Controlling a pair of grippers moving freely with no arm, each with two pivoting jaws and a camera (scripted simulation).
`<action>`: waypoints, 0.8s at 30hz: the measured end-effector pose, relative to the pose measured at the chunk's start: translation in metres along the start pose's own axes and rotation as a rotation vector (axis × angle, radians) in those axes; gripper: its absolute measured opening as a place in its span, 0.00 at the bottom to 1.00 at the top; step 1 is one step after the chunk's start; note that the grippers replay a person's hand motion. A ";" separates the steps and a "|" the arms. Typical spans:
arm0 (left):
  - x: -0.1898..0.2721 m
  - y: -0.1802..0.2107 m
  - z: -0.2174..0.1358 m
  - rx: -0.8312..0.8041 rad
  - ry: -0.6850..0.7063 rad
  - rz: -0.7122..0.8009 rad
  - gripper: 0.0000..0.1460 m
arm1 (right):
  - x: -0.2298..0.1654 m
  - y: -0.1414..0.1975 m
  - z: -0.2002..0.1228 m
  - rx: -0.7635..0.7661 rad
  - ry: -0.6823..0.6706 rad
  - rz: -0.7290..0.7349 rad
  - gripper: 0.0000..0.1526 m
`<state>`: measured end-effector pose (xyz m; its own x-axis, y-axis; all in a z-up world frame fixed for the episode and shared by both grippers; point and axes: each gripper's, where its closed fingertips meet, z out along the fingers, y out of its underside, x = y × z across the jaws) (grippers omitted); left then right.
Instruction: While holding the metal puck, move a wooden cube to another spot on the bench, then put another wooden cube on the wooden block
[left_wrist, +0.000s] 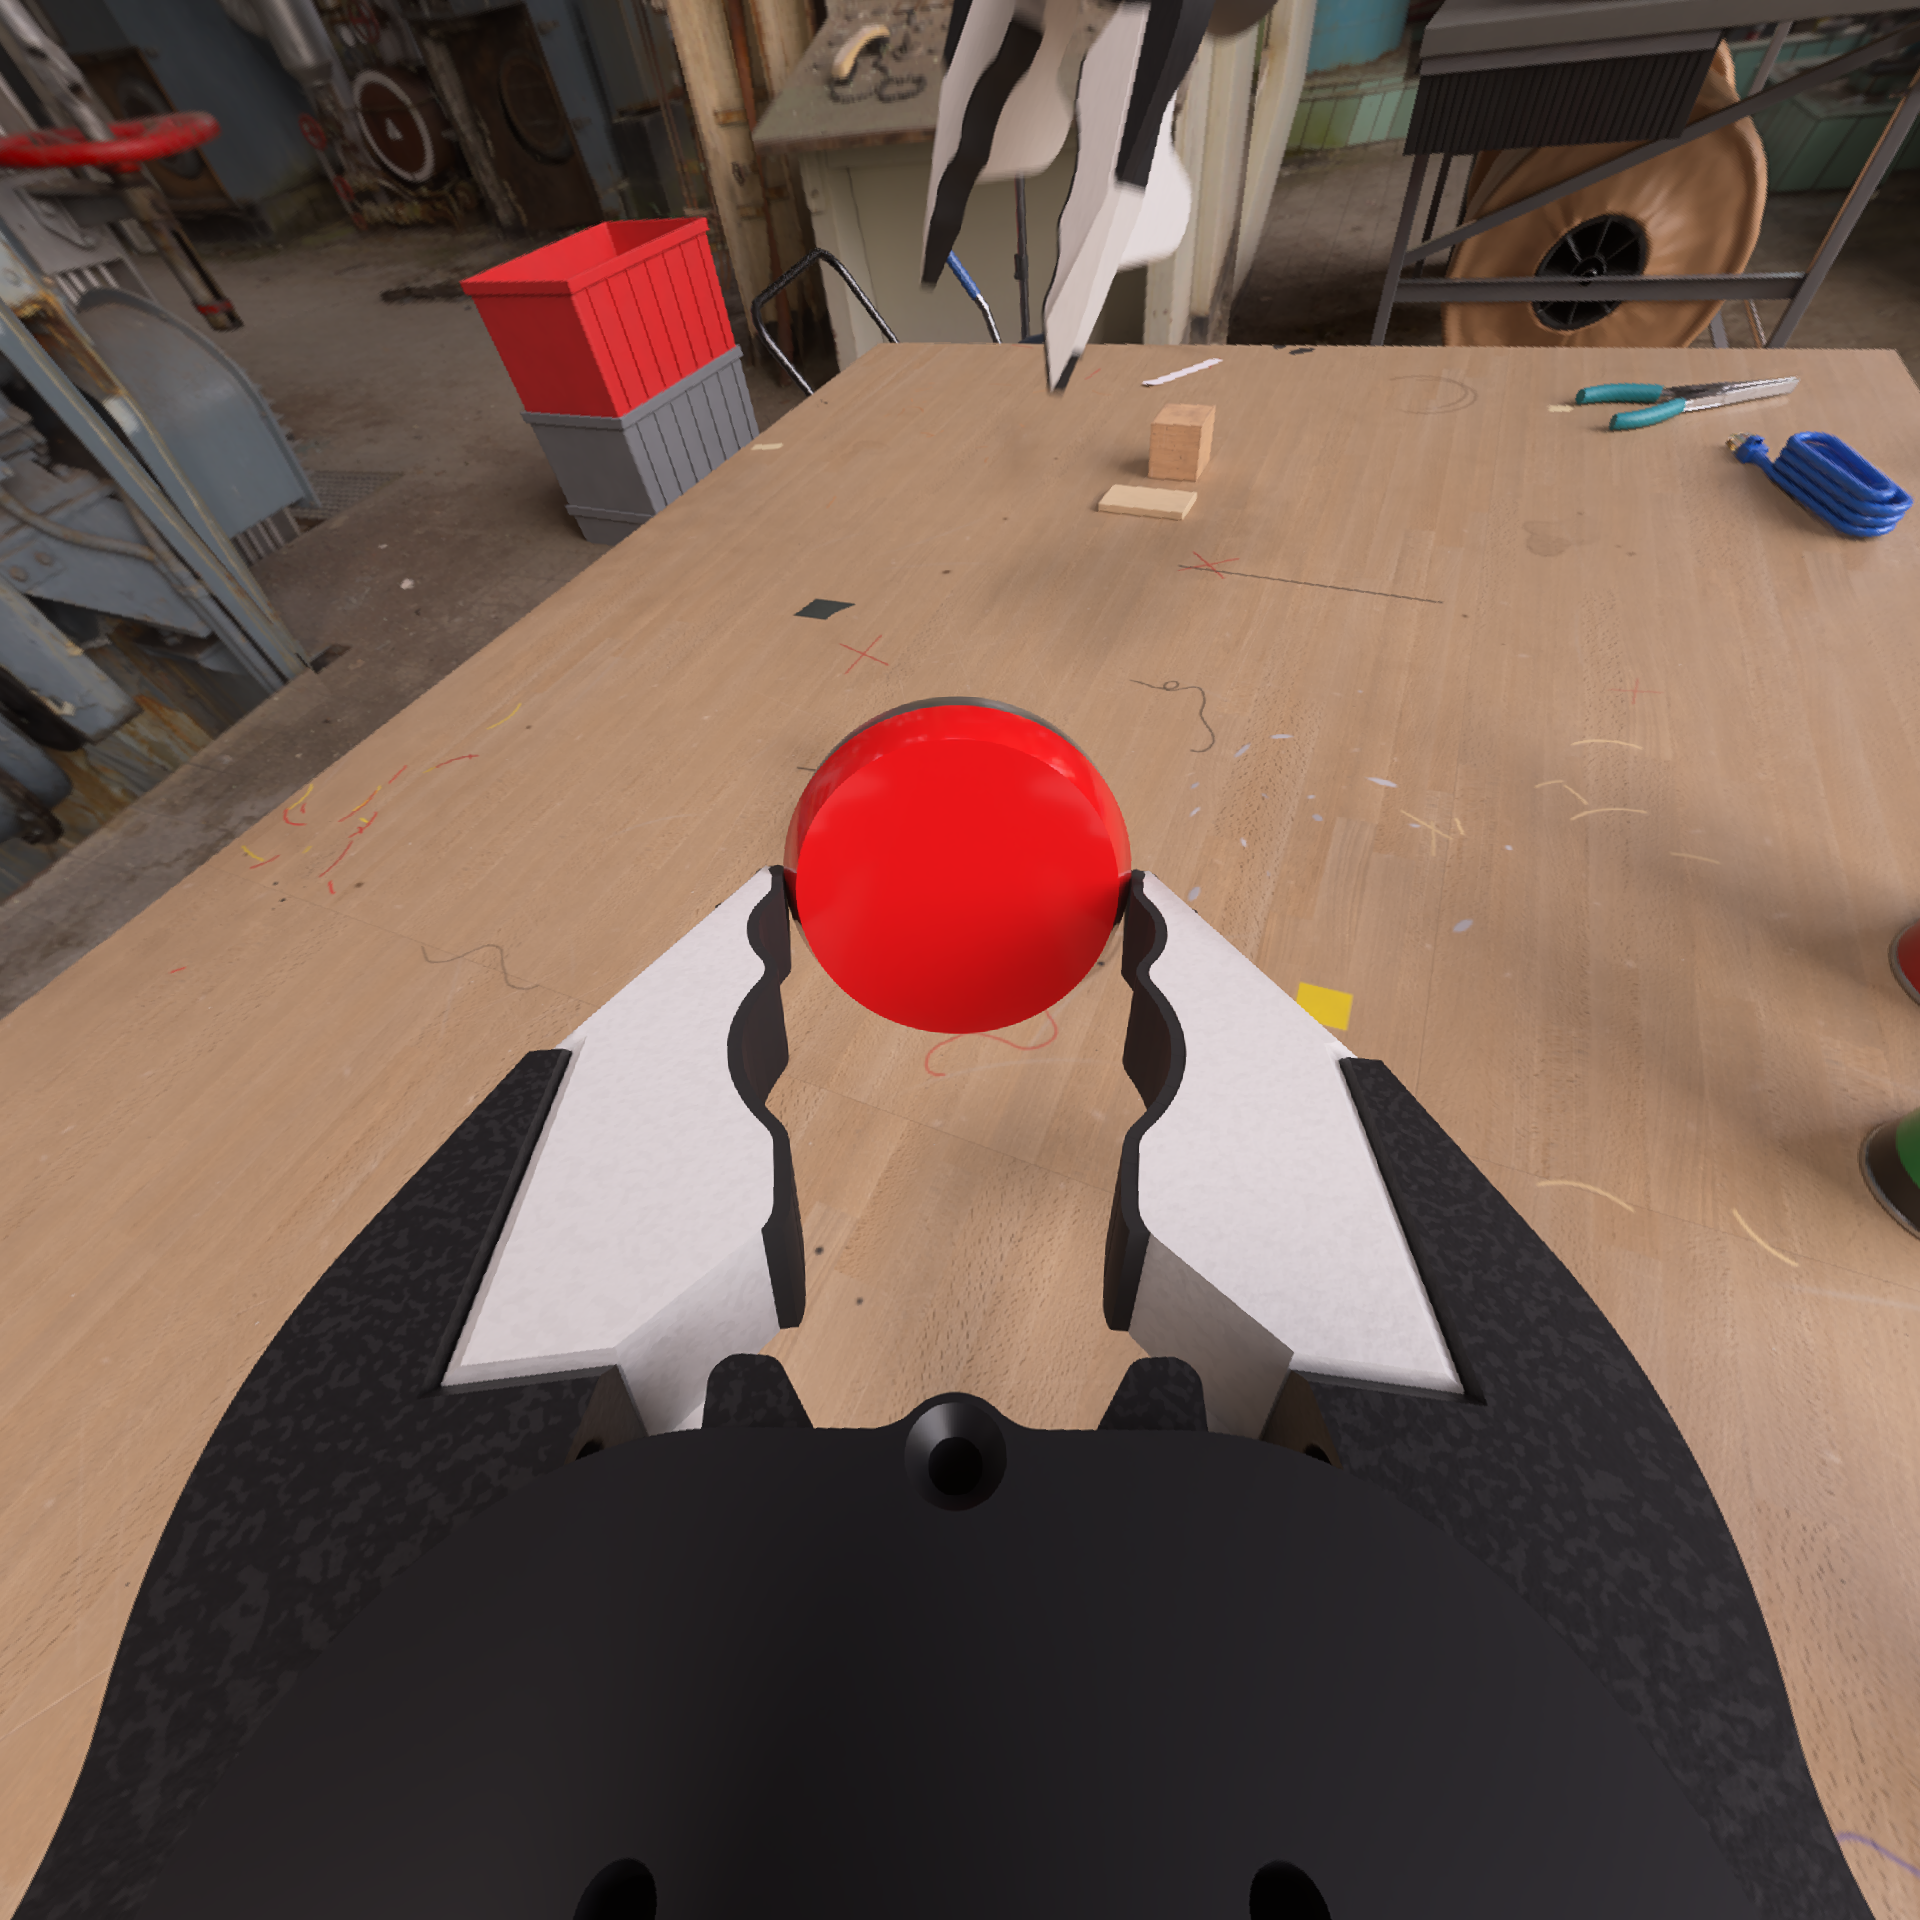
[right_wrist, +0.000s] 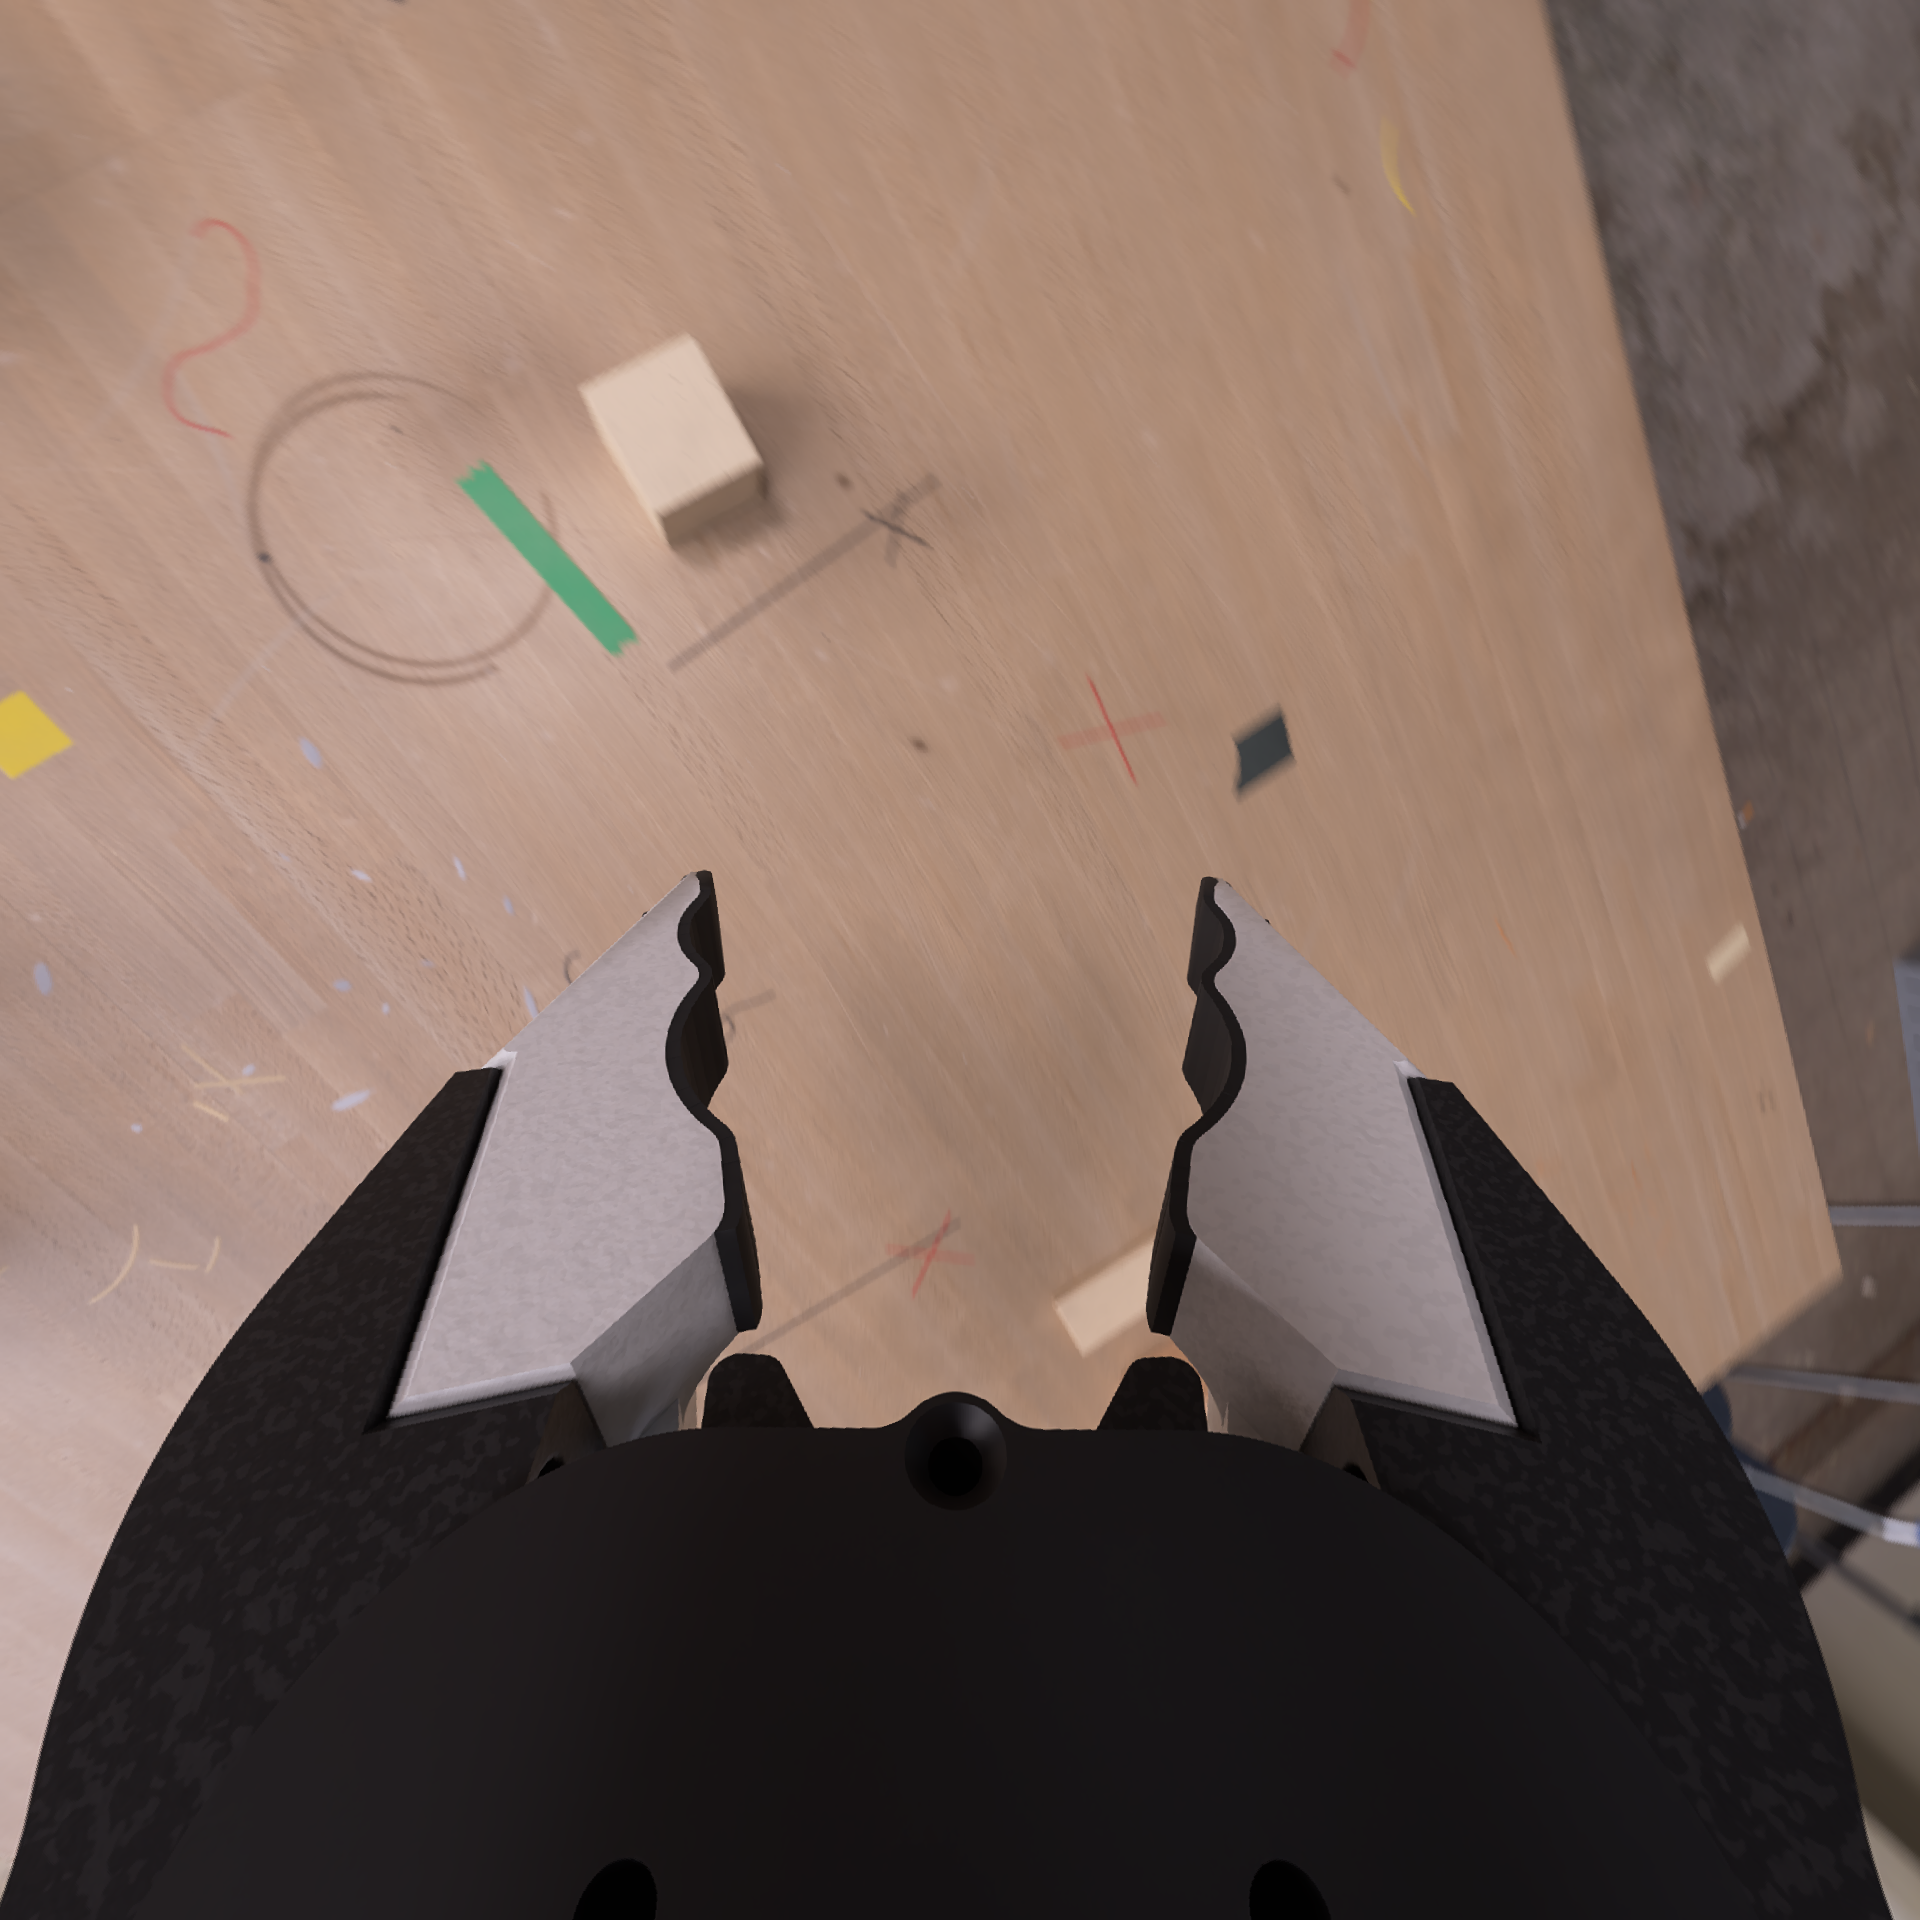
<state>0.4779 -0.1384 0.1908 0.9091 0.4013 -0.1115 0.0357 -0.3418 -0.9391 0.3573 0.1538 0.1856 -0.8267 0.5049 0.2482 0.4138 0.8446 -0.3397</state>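
Two grippers in view. Left gripper (left_wrist: 956, 883) is clamped on the metal puck (left_wrist: 958, 868) — a glossy red disc with a grey rim, held clear above the desk (left_wrist: 1351, 1039). Right gripper (right_wrist: 954, 883) hangs above the desk, jaws well apart, holding nothing. One wooden cube (right_wrist: 673, 436) lies ahead of it; another (left_wrist: 1181, 442) stands just behind the flat wooden block (left_wrist: 1147, 502).
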 end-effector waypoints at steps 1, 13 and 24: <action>-0.001 -0.001 -0.002 0.002 -0.004 0.001 0.44 | -0.008 -0.011 0.012 0.009 -0.026 -0.036 0.59; -0.007 0.000 -0.004 0.006 -0.015 0.001 0.44 | -0.080 -0.067 0.125 -0.020 -0.225 -0.431 0.52; -0.010 0.004 0.001 -0.008 -0.010 -0.005 0.44 | -0.089 -0.061 0.175 -0.141 -0.291 -0.470 0.49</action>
<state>0.4689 -0.1432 0.1879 0.9048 0.4113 -0.1105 0.0433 -0.3470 -0.9368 0.3387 0.0263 0.0259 -0.9969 0.0163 0.0764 0.0067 0.9922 -0.1242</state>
